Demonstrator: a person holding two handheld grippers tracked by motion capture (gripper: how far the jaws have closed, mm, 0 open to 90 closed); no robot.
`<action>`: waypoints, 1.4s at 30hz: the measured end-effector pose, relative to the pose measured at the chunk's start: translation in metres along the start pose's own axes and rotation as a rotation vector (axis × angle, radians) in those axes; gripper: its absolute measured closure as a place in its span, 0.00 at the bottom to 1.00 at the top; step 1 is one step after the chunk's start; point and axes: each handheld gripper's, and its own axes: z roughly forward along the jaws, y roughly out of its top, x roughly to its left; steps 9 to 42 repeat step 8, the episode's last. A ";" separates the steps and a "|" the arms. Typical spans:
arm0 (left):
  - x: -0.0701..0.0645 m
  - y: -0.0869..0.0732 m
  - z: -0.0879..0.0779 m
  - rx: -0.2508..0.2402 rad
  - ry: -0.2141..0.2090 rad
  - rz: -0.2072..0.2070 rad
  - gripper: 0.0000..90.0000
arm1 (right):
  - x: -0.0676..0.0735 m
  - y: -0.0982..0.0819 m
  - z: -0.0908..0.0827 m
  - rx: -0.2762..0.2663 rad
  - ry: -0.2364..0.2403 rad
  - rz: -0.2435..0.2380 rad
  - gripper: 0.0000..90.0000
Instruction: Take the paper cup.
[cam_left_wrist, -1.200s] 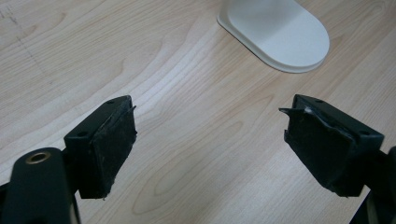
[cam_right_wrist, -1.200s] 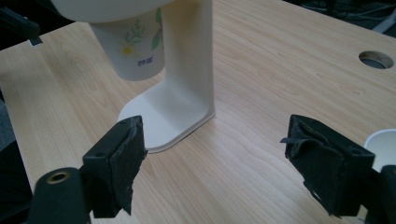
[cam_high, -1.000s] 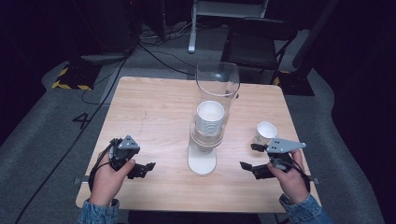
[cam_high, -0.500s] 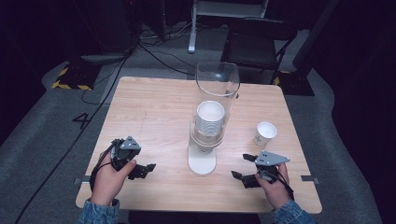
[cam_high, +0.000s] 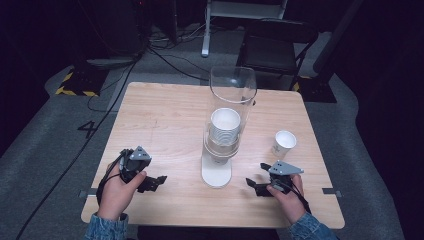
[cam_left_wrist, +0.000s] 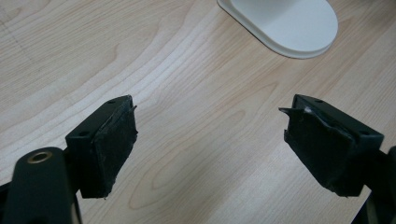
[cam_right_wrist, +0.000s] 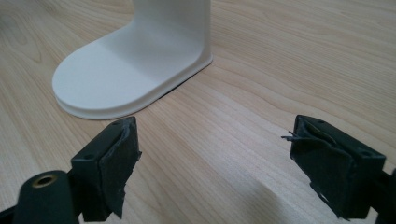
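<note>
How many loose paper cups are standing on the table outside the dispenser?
1: a single paper cup stands upright right of the dispenser. More cups are stacked inside; their number is unclear.

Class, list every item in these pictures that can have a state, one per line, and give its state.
left gripper: open, nothing between its jaws, low over the table.
right gripper: open, nothing between its jaws, near the dispenser's base.
cup dispenser: upright at the table's middle, holding a stack of cups.
stack of paper cups: nested inside the clear tube, mouths up.
single paper cup: upright on the table, apart from the dispenser, looks empty.
</note>
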 end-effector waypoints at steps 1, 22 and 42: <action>0.000 0.000 0.000 -0.002 -0.001 -0.002 0.18 | 0.000 0.000 0.000 0.001 0.000 -0.003 0.18; 0.000 -0.001 0.001 -0.001 -0.004 -0.015 0.18 | 0.000 0.001 0.000 0.004 0.004 -0.009 0.18; 0.000 -0.001 0.001 -0.001 -0.004 -0.015 0.18 | 0.000 0.001 0.000 0.004 0.004 -0.009 0.18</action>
